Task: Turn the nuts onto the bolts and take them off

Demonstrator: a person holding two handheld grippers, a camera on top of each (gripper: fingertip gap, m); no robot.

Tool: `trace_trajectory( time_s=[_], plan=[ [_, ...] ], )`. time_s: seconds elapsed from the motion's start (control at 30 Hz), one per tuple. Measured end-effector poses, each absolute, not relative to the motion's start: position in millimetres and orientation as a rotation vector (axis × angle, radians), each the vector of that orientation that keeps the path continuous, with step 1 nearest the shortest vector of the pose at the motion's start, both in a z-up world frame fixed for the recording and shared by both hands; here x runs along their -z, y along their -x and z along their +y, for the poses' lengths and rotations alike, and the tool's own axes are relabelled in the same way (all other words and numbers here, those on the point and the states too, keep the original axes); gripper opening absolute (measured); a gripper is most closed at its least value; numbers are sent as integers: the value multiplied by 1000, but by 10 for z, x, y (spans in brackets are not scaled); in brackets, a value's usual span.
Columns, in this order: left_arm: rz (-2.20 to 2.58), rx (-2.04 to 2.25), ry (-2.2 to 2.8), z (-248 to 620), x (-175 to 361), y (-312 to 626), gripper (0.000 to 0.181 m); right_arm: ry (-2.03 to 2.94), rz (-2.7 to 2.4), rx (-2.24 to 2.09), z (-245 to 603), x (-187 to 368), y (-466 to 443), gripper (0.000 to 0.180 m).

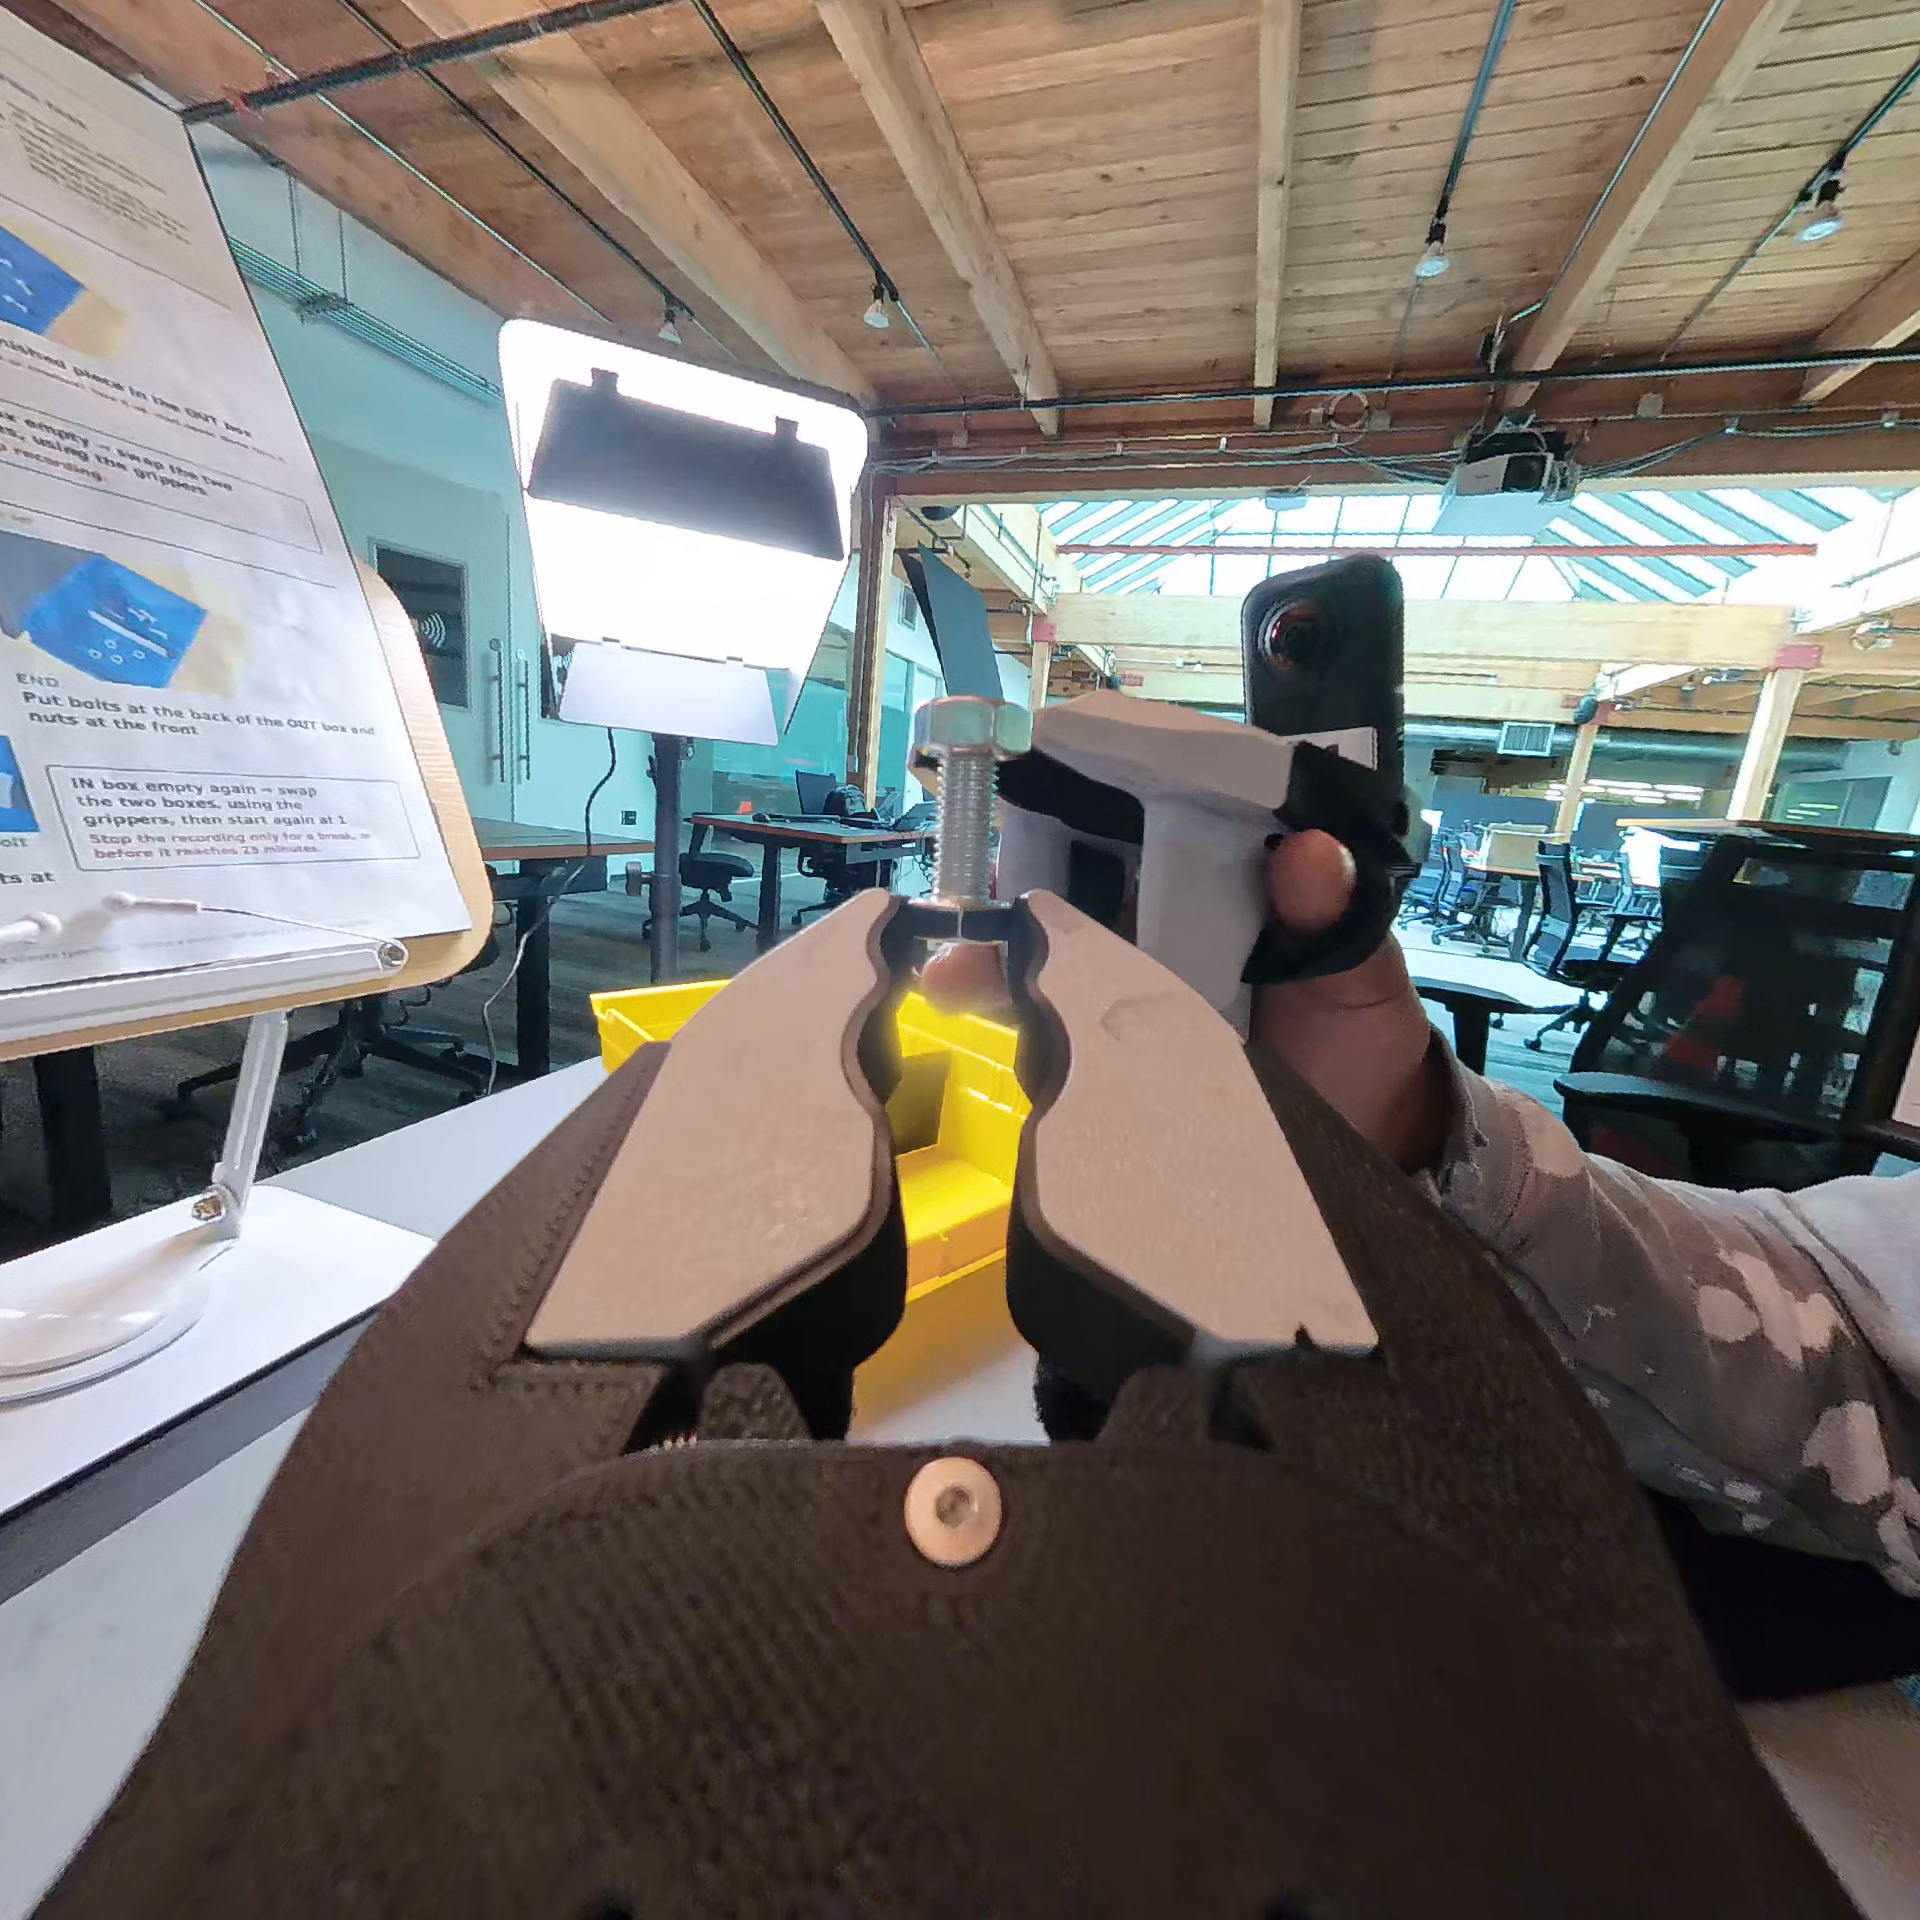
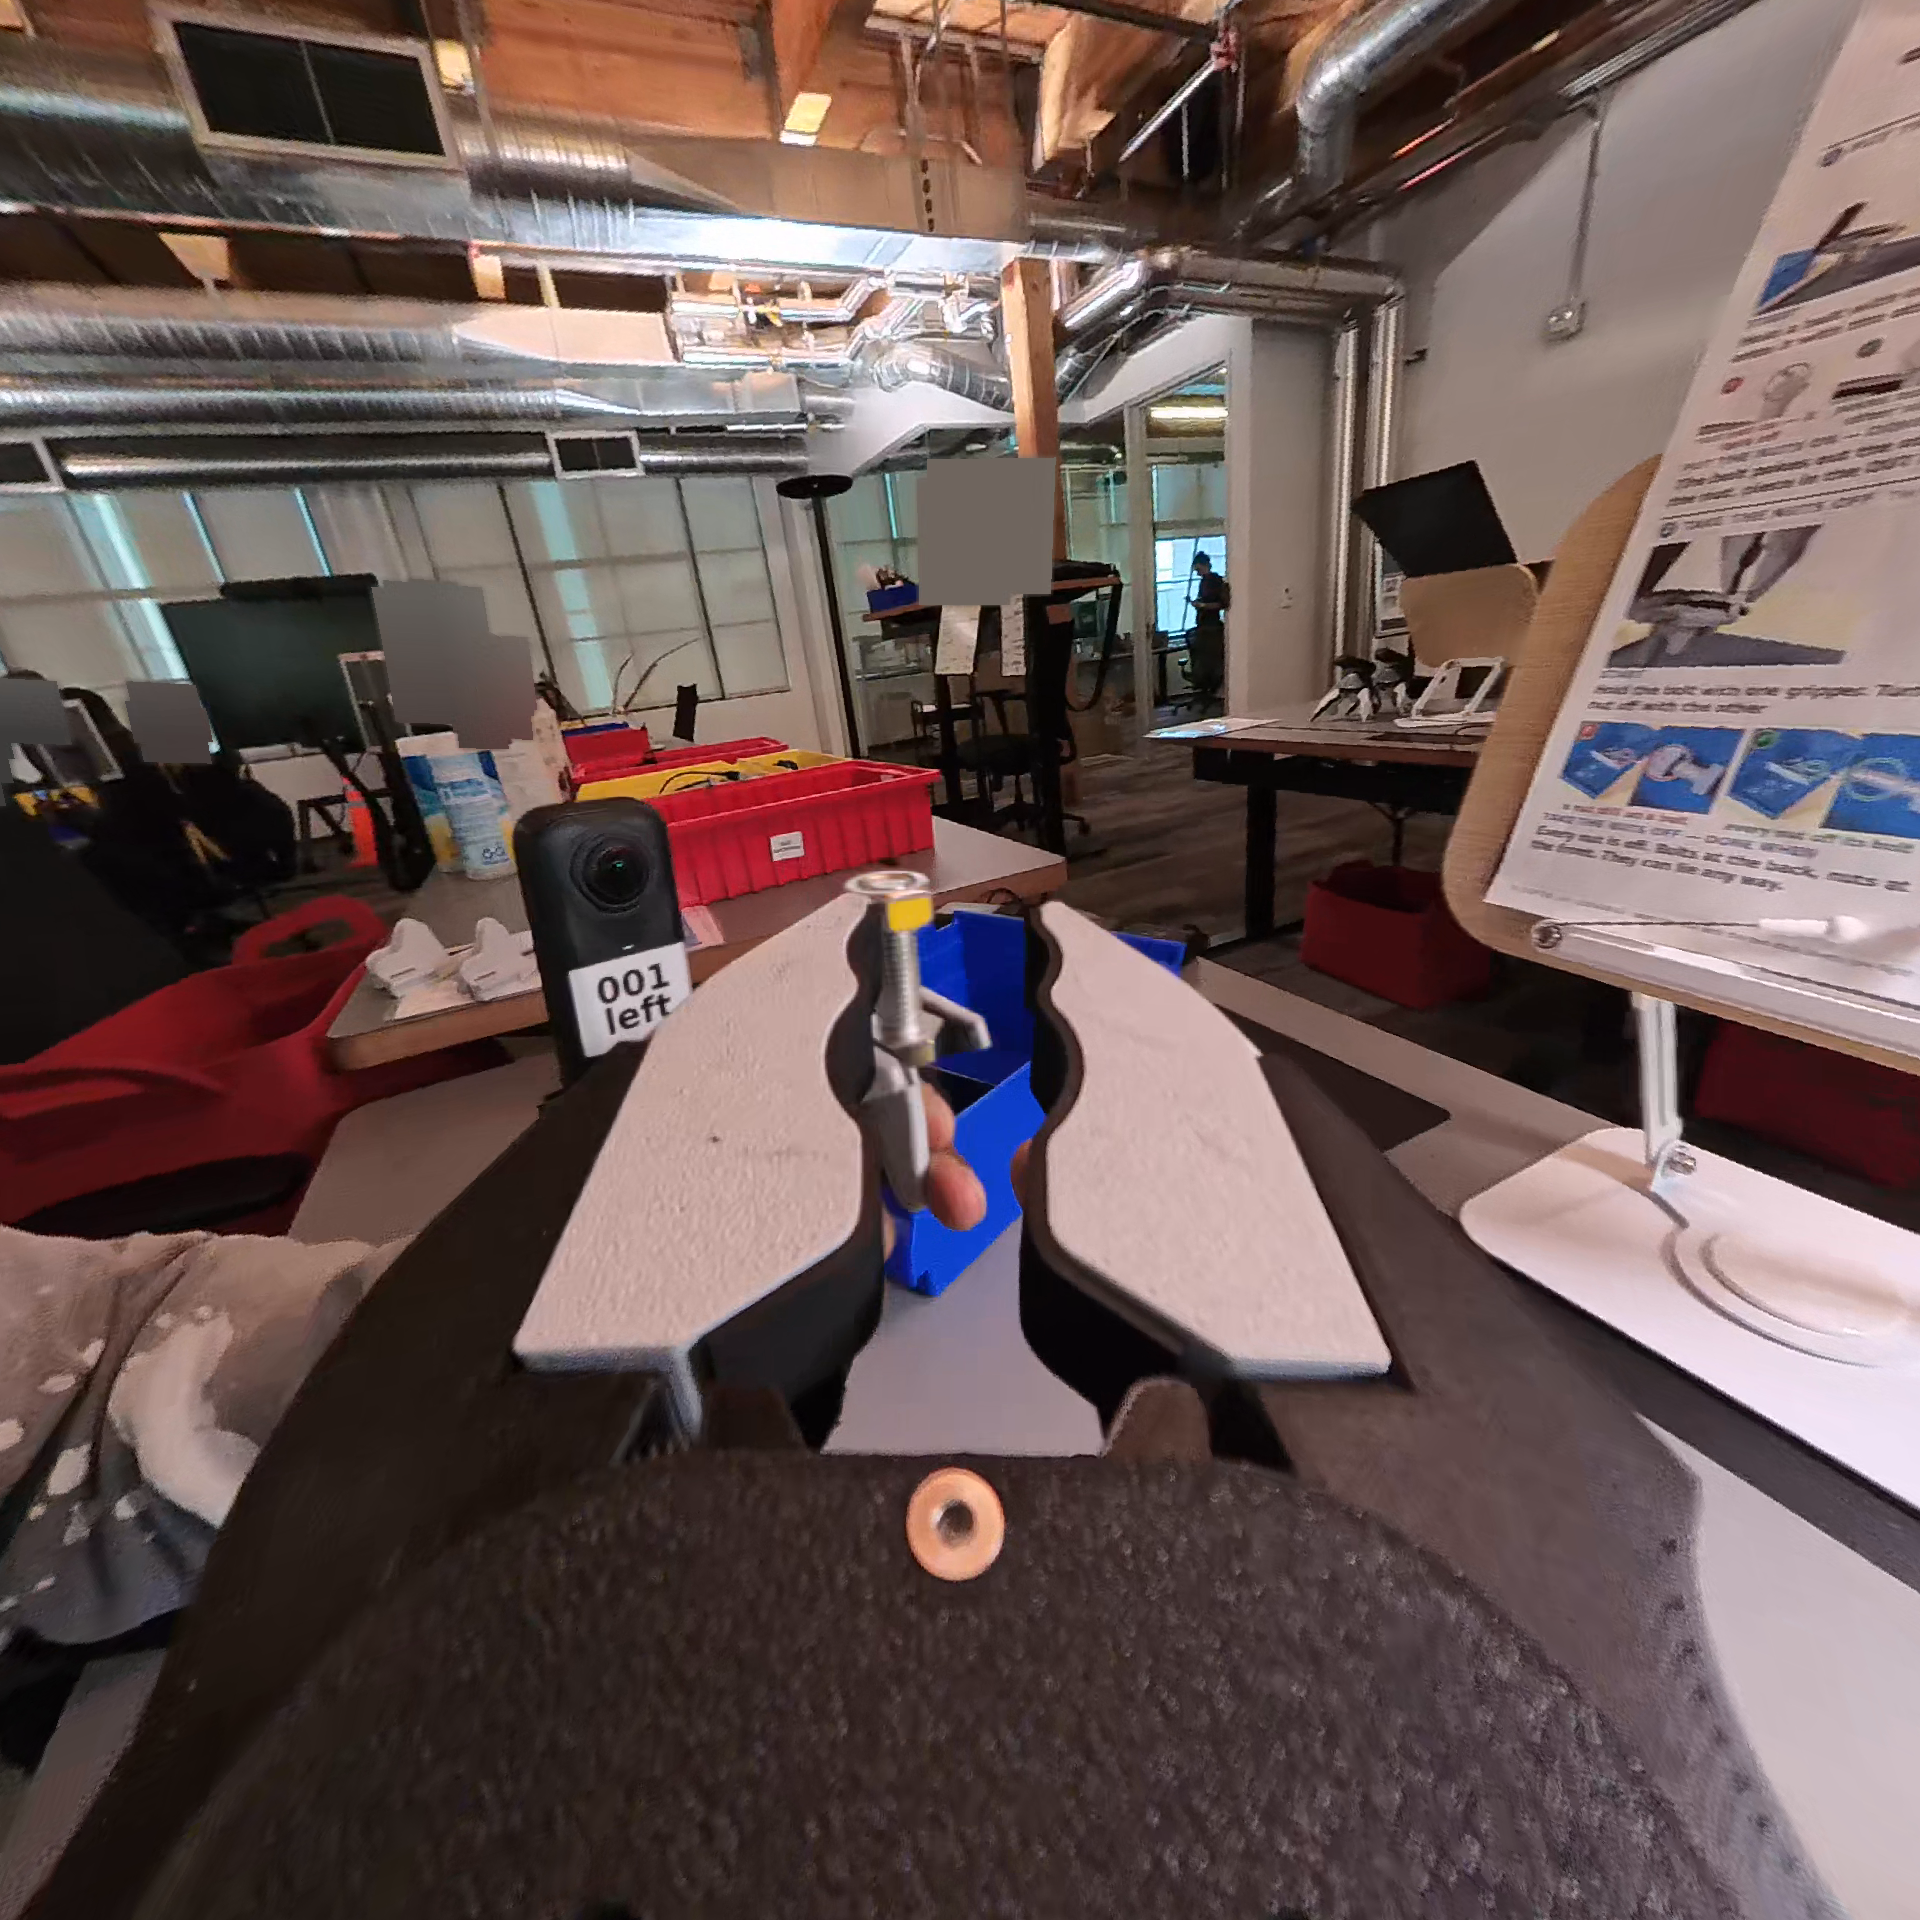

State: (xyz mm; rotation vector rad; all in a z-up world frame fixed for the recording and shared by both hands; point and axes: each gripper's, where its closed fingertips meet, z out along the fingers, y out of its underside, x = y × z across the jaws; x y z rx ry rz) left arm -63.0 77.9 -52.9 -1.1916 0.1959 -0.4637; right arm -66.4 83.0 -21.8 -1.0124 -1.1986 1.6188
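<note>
My left gripper (image 1: 956, 916) is shut on the lower end of a silver hex bolt (image 1: 964, 810) and holds it upright in the air, head on top. I cannot tell whether a nut sits between its pads. My right gripper (image 2: 948, 920) is open. In the right wrist view the bolt (image 2: 900, 977) stands between its fingertips, close to the left one and not clamped. The left gripper's fingers (image 2: 906, 1107) show edge-on under the bolt. In the left wrist view the right gripper's fingers (image 1: 1153, 748) reach in from the right beside the bolt head, held by a hand (image 1: 1320, 935).
A yellow bin (image 1: 956, 1184) sits on the white table beyond my left gripper. A blue bin (image 2: 982, 1153) sits beyond my right gripper. An instruction sheet on a stand (image 1: 187, 623) is at the left, and it also shows in the right wrist view (image 2: 1766, 644). Its white base (image 2: 1714, 1268) rests on the table. The grippers are tip to tip, or close to it.
</note>
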Motion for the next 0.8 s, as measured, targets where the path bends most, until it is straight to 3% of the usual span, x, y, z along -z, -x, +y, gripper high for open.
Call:
trace_trajectory(
  time_s=[0.8],
  plan=[
    [333, 763, 1344, 815, 729, 307, 19, 861, -1519, -1656, 676, 413, 526, 19]
  ],
)
